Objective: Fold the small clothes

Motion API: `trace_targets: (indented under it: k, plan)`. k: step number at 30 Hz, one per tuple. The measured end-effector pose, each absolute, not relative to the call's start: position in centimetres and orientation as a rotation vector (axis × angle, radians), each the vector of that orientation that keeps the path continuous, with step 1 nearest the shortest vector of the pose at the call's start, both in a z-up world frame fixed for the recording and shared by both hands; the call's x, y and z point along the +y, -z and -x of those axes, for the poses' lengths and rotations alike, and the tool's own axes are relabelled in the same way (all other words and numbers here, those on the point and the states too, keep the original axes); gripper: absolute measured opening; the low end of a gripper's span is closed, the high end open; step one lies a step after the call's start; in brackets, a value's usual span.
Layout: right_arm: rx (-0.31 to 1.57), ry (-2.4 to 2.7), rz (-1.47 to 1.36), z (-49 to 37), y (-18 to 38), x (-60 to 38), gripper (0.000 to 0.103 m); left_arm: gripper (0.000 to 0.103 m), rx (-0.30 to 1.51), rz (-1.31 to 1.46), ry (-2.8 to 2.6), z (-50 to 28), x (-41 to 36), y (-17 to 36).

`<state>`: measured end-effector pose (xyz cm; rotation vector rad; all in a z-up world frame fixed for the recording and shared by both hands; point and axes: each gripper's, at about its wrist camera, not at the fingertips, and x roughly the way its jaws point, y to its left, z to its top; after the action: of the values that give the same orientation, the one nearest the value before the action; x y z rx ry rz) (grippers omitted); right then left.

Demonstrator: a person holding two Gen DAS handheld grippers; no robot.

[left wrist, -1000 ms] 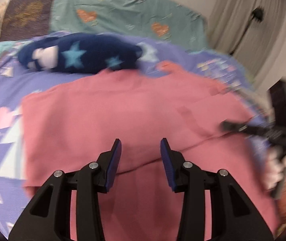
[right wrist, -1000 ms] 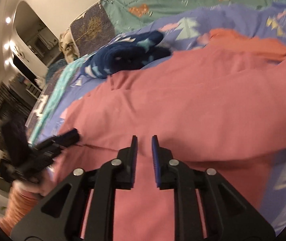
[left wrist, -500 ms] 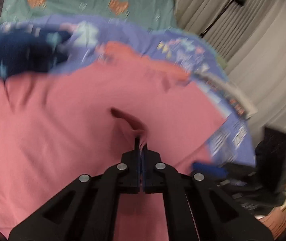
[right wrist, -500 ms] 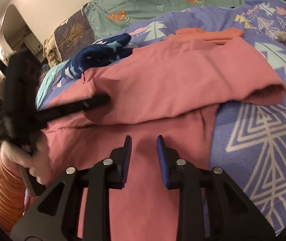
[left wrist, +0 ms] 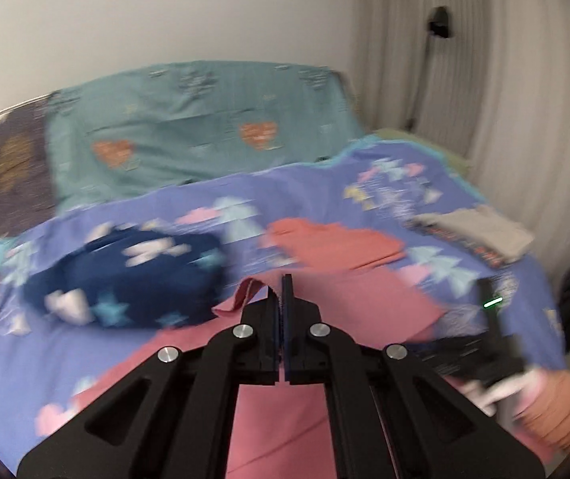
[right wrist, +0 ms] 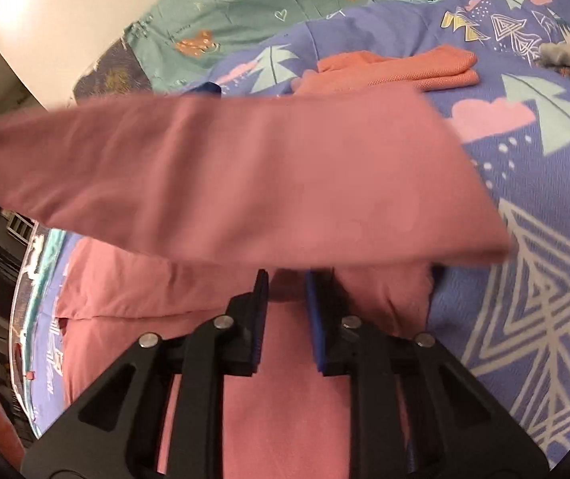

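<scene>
Purple patterned bedspread (right wrist: 544, 207) lies bare to the right of the pink cloth garment (right wrist: 245, 183), whose edge the left gripper (left wrist: 283, 291) pinches and lifts in shut jaws, while the right gripper (right wrist: 286, 291), jaws narrowing with nothing between them, hovers over its flat lower part.

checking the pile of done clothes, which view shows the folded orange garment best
The right wrist view: the folded orange garment lies sharp on the purple bedspread, its stacked layers and knit texture visible beyond the lifted pink garment. The left wrist view shows it too, but blurred, with no edges or layers readable.
</scene>
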<state>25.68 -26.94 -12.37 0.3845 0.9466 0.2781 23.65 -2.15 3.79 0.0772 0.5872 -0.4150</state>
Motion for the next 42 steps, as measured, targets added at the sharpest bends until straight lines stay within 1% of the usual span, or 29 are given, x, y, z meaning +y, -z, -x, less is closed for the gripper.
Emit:
trace_targets:
  k: [1, 3, 5, 9, 12, 13, 14, 15, 16, 17, 22, 26, 27, 28, 29, 30, 33, 36, 37, 39, 41, 42]
  plan:
    - [0.945, -0.289, -0.372, -25.3, 12.3, -26.9, 0.020, 0.000, 0.605, -0.067, 0.370, -23.7, 0.0, -3.0]
    - [0.945, -0.305, -0.354, -24.5, 12.3, -26.8, 0.024, 0.000, 0.650, -0.020, 0.295, -23.8, 4.0, -1.3]
    - [0.945, -0.311, -0.332, -24.1, 12.3, -26.8, 0.024, 0.000, 0.691, 0.014, 0.243, -23.6, 6.9, 0.4]
    - [0.945, -0.302, -0.309, -24.1, 12.5, -26.4, 0.025, 0.001, 0.785, 0.000, 0.165, -23.4, 9.9, 4.6]
    - [0.936, -0.295, -0.279, -23.8, 12.4, -25.9, 0.028, 0.002, 0.825, -0.031, 0.102, -22.8, 11.4, 6.2]
    - [0.934, -0.294, -0.265, -23.7, 12.3, -25.7, 0.029, 0.005, 0.829, -0.030, 0.083, -22.6, 11.9, 6.6]
    - [0.933, -0.298, -0.247, -23.6, 12.2, -25.5, 0.031, 0.013, 0.828, -0.022, 0.077, -22.4, 12.2, 6.7]
    - [0.933, -0.302, -0.237, -23.4, 12.2, -25.4, 0.033, 0.019, 0.822, -0.012, 0.070, -22.1, 12.5, 6.7]
    - [0.933, -0.305, -0.225, -23.3, 12.1, -25.3, 0.033, 0.029, 0.809, -0.009, 0.058, -21.8, 12.7, 6.5]
    - [0.933, -0.307, -0.209, -23.1, 12.0, -25.2, 0.033, 0.032, 0.799, -0.011, 0.051, -21.7, 12.8, 6.4]
    - [0.924, -0.317, -0.220, -22.6, 11.4, -25.8, 0.033, 0.038, 0.814, -0.008, 0.086, -22.0, 11.8, 7.1]
    - [0.911, -0.284, -0.236, -22.7, 11.2, -26.8, 0.033, 0.038, 0.866, -0.009, 0.118, -22.7, 10.5, 9.0]
    - [0.916, -0.269, -0.243, -22.8, 11.3, -27.1, 0.030, 0.036, 0.872, -0.019, 0.118, -22.8, 10.2, 9.3]
    - [0.925, -0.246, -0.254, -22.9, 11.6, -27.6, 0.025, 0.014, 0.869, -0.038, 0.116, -22.7, 9.9, 9.5]
    - [0.932, -0.231, -0.270, -23.1, 11.9, -28.1, 0.011, 0.005, 0.856, -0.042, 0.122, -22.4, 9.8, 9.2]
    - [0.938, -0.209, -0.301, -23.1, 12.1, -29.0, 0.004, 0.005, 0.839, -0.028, 0.129, -22.1, 9.8, 8.7]
    - [0.938, -0.210, -0.395, -22.8, 12.3, -30.8, 0.003, 0.005, 0.766, 0.052, 0.169, -20.4, 10.6, 5.9]
    - [0.937, -0.207, -0.379, -22.5, 12.2, -31.0, 0.003, 0.007, 0.789, 0.057, 0.180, -19.9, 11.1, 5.4]
    - [0.936, -0.205, -0.371, -22.4, 12.1, -30.9, 0.003, 0.008, 0.815, 0.015, 0.144, -20.0, 11.1, 6.0]
    - [0.930, -0.199, -0.357, -22.0, 11.8, -30.7, 0.007, 0.009, 0.856, -0.044, 0.072, -20.2, 11.4, 7.3]
    - [0.921, -0.197, -0.352, -21.5, 11.4, -30.6, 0.011, 0.012, 0.872, -0.014, 0.054, -20.0, 12.2, 8.0]
    - [0.908, -0.196, -0.345, -21.3, 10.9, -30.4, 0.016, 0.014, 0.858, 0.015, 0.050, -19.9, 12.6, 7.9]
